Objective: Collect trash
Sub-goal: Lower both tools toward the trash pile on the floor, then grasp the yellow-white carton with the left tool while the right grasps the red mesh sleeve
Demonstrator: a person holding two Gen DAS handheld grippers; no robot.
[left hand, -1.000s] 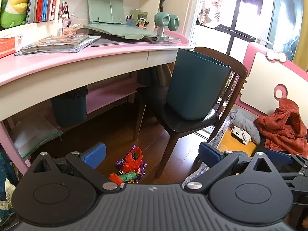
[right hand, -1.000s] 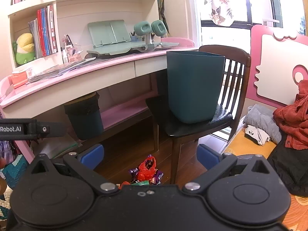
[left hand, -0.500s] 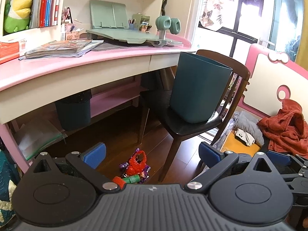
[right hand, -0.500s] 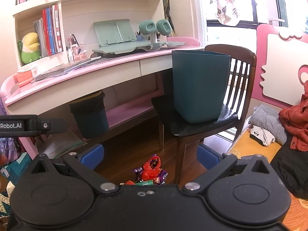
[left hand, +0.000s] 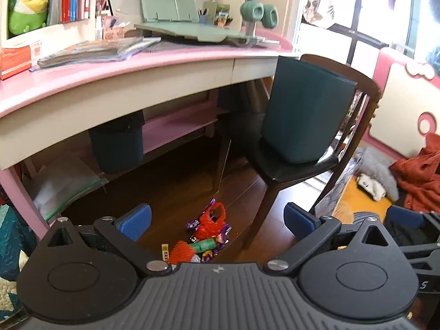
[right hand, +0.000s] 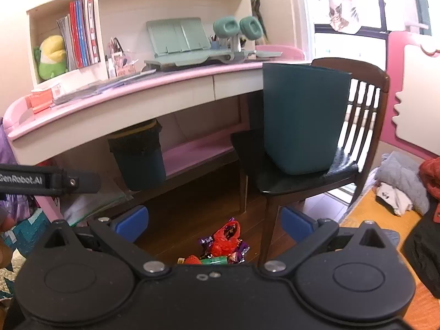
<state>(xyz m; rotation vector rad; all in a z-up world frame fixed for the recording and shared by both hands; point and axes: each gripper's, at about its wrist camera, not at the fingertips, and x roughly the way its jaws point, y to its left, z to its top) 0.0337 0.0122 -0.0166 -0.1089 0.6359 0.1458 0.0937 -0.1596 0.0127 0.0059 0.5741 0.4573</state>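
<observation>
- My left gripper fills the bottom of its frame, blue pads spread wide apart with nothing between them.
- My right gripper sits the same way at the bottom of its own view, jaws wide and empty.
- The trash pile lies on the dark wood floor just above the left gripper's body, low centre of frame: a red net bag, purple wrappers, a small green tube and an orange mesh piece.
- In the right view the same pile shows low centre, between the pads, partly hidden by the gripper body.
- A dark wooden chair stands right of centre; its front leg comes down just beside the pile.
- A teal bin stands upright on the chair seat, centre right.
- A second dark bin with a black liner sits under the desk, left of centre.
- The pink desk curves across the upper half, carrying a green book stand.
- A green plush toy sits on the shelf at upper left.
- A red garment lies at the right edge.
</observation>
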